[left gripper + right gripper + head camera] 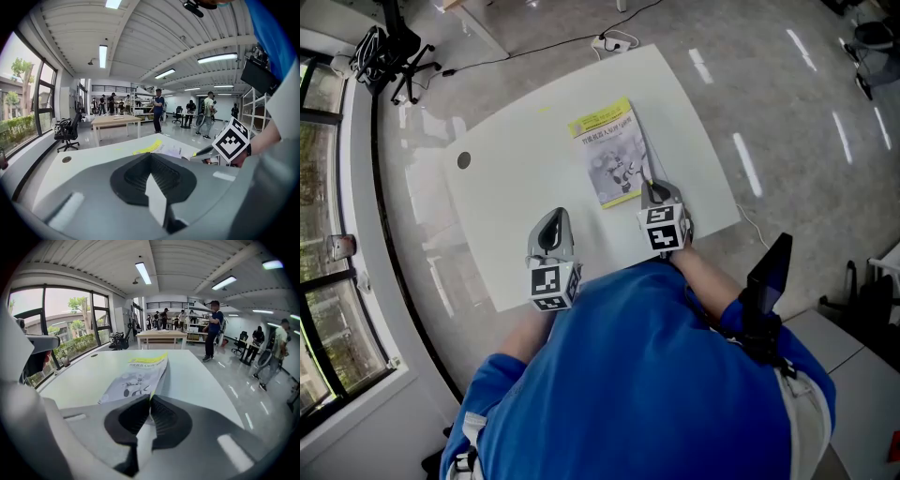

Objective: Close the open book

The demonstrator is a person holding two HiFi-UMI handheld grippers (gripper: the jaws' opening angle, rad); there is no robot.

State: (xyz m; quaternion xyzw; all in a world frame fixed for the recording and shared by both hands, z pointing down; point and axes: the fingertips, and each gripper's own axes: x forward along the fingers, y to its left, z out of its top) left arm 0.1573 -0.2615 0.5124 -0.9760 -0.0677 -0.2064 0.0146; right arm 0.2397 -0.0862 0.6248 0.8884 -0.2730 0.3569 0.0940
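A thin book (614, 155) with a yellow-topped cover lies face up on the white table (525, 178), almost flat. In the right gripper view its right edge (161, 371) sits slightly raised. My right gripper (653, 186) is at the book's near right corner. Its jaws are together, and the cover's corner runs into the seam at their tips (151, 397), so it looks pinched. My left gripper (555, 214) hovers over bare table, left of the book and nearer to me, shut with nothing in it (150, 154). The book (161, 147) lies beyond it, to its right.
A round cable hole (464, 159) sits at the table's far left. The table's front edge runs just below both grippers. An office chair (398, 56) and a power strip with cable (614, 42) stand on the floor beyond. People stand round a wooden table (161, 336) far off.
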